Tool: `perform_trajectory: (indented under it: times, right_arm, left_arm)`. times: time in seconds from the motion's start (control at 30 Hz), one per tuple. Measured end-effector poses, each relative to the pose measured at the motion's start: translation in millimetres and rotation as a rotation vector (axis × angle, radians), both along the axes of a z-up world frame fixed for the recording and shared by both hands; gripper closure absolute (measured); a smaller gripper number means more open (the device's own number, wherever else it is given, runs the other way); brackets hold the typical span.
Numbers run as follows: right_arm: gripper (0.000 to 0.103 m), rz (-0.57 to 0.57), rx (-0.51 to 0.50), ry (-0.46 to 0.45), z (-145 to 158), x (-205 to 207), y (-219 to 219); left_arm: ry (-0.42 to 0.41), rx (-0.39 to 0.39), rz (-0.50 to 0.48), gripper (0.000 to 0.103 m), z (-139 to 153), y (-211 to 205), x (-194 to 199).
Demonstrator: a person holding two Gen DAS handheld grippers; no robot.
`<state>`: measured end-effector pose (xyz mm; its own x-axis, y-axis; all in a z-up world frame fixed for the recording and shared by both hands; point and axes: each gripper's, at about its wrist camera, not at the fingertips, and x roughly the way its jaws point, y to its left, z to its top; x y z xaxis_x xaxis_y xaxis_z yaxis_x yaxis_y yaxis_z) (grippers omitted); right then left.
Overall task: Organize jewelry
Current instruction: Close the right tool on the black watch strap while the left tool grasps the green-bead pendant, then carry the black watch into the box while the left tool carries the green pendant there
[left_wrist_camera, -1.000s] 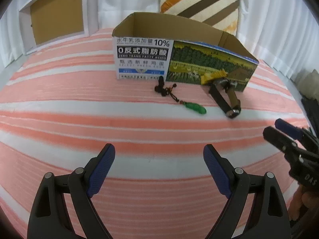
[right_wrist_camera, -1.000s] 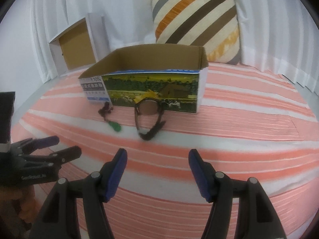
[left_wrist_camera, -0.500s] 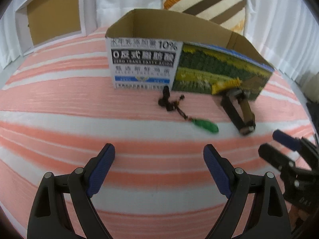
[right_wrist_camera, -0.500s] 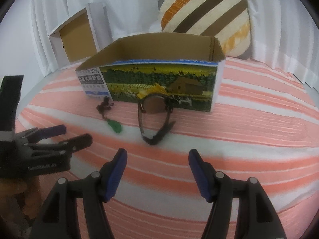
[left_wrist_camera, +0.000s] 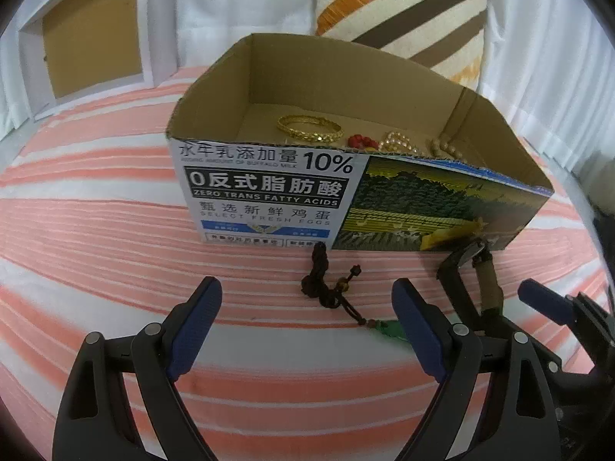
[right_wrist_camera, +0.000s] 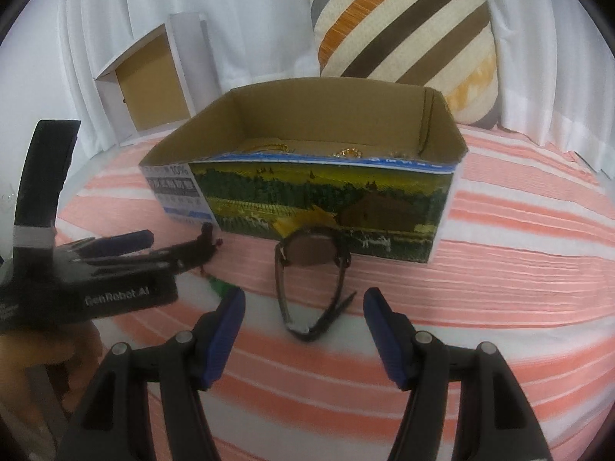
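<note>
Both my claws have come in closer to the cardboard box since a second ago, and I can now see over its near wall to the gold bangle and beaded pieces already inside. My left claw is spread wide and empty above the dark corded pendant, whose green stone lies just beside my right-hand finger. My right claw is spread too, empty, framing the watch, which leans against the box's front wall on the striped bed.

I judge this the approach to two pickups. Next I need to drop onto cord and strap, pinch, then lift clear of the box's near rim. The claws sit close together, so room between them is tight; to the left and right the bed lies open.
</note>
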<state>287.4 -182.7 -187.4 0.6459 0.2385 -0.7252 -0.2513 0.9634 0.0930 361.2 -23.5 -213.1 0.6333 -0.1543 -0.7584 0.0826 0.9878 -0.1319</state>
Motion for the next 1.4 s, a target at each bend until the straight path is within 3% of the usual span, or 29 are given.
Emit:
perform_trajectory:
  times: [0.2, 0.3, 0.37, 0.4, 0.43, 0.47, 0.6, 0.8, 1.27, 1.4]
  right_arm:
    - [0.038, 0.01, -0.044, 0.025, -11, 17, 8]
    - [0.041, 0.009, -0.058, 0.057, -19, 27, 10]
    - [0.055, 0.017, -0.047, 0.075, -21, 31, 9]
    - [0.057, 0.022, -0.052, 0.075, -21, 31, 10]
    - [0.057, 0.024, -0.056, 0.073, -21, 30, 10]
    - [0.058, 0.024, -0.054, 0.071, -21, 29, 10]
    - [0.059, 0.01, -0.027, 0.061, -19, 20, 3]
    - [0.059, 0.015, 0.009, 0.056, -12, 1, -2]
    - [0.059, 0.004, 0.086, 0.018, 35, -40, -31]
    - [0.059, 0.004, 0.094, 0.004, 48, -51, -36]
  left_arm:
    - [0.028, 0.013, -0.008, 0.015, -8, 1, 7]
    - [0.024, 0.03, -0.019, 0.022, -10, -1, 8]
    - [0.01, 0.038, -0.033, 0.042, -10, -4, 7]
    - [0.002, 0.043, -0.043, 0.05, -9, -6, 6]
    - [-0.001, 0.041, -0.052, 0.073, -9, -7, 6]
    - [-0.002, 0.026, -0.065, 0.088, -8, -7, 5]
    - [-0.006, -0.028, -0.066, 0.089, -8, -1, 2]
    - [-0.031, -0.049, -0.065, 0.09, 0, 9, -18]
    - [-0.058, -0.105, -0.074, 0.091, 51, 7, -67]
    - [-0.051, -0.099, -0.083, 0.099, 60, 7, -76]
